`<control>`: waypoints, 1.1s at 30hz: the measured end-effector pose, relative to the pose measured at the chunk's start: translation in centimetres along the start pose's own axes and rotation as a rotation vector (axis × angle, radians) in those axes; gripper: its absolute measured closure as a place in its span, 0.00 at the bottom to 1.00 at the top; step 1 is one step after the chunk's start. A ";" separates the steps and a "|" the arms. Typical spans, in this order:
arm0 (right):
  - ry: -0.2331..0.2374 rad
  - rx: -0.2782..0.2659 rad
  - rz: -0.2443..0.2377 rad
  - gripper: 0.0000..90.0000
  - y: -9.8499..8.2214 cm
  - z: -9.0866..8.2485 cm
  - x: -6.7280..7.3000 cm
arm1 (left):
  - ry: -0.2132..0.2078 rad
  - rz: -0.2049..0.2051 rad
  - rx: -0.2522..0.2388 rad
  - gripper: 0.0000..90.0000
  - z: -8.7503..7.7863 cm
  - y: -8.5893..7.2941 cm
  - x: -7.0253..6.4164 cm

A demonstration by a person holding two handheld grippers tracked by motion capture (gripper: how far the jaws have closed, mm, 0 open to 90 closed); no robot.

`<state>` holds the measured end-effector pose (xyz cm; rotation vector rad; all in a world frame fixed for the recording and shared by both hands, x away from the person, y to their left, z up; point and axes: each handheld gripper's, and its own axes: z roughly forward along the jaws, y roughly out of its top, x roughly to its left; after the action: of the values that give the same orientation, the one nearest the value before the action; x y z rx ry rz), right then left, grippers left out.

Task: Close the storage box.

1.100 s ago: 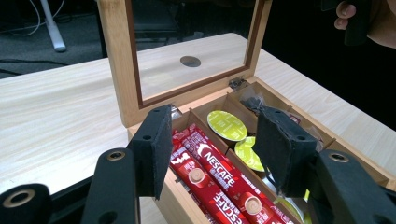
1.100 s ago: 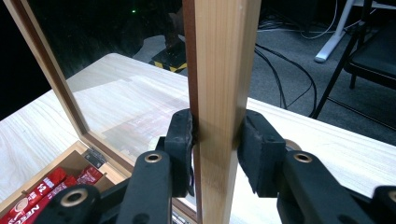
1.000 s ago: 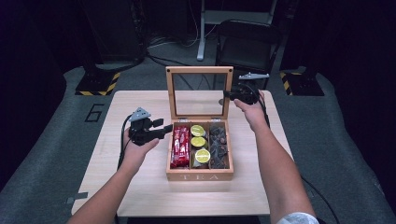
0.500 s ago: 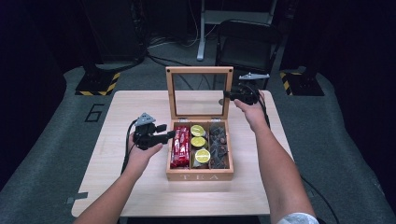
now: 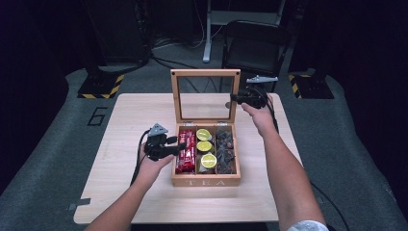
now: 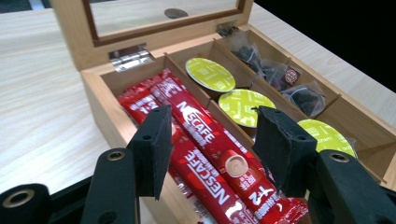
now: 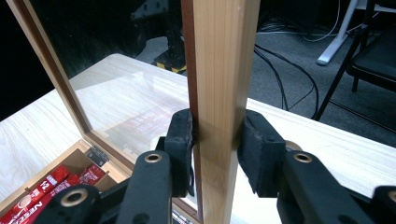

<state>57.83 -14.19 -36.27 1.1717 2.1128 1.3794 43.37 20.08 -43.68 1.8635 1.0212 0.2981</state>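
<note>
A wooden tea box (image 5: 206, 181) stands on the table with its glass lid (image 5: 205, 73) raised upright. My right gripper (image 5: 235, 98) is shut on the lid's right frame edge (image 7: 219, 84), one pad on each face. My left gripper (image 5: 182, 143) is open and hovers over the box's left compartment, its jaws on either side of the red Nescafe sachets (image 6: 205, 154). The middle compartment holds three lime-green capsules (image 6: 242, 103), and the right one holds dark tea bags (image 6: 280, 77).
The light wooden table (image 5: 120, 120) has bare room left, behind and in front of the box. A black chair (image 5: 255, 45) and a desk leg stand on the grey floor beyond the far edge. Cables trail from both grippers.
My left gripper has moved right, from beside the box to above its left compartment. The right gripper has stayed shut on the lid's edge.
</note>
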 end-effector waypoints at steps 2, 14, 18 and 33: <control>0.000 0.000 -0.001 0.73 0.0 0.0 0.0 | -0.007 -0.003 0.008 0.51 0.3 -0.2 -0.2; 0.001 -0.001 -0.003 0.73 0.0 0.0 0.0 | 0.008 -0.016 0.027 0.51 1.8 -0.7 -0.8; 0.002 -0.002 -0.002 0.73 0.0 -0.1 0.0 | 0.015 -0.006 0.043 0.52 2.3 -0.8 -1.0; 0.006 -0.005 -0.001 0.73 -0.1 -0.1 0.0 | 0.031 -0.006 0.063 0.53 3.4 -1.0 -1.6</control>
<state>57.67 -14.25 -36.30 1.1661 2.1123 1.3883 43.89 16.94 -45.92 1.9175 1.0679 0.2958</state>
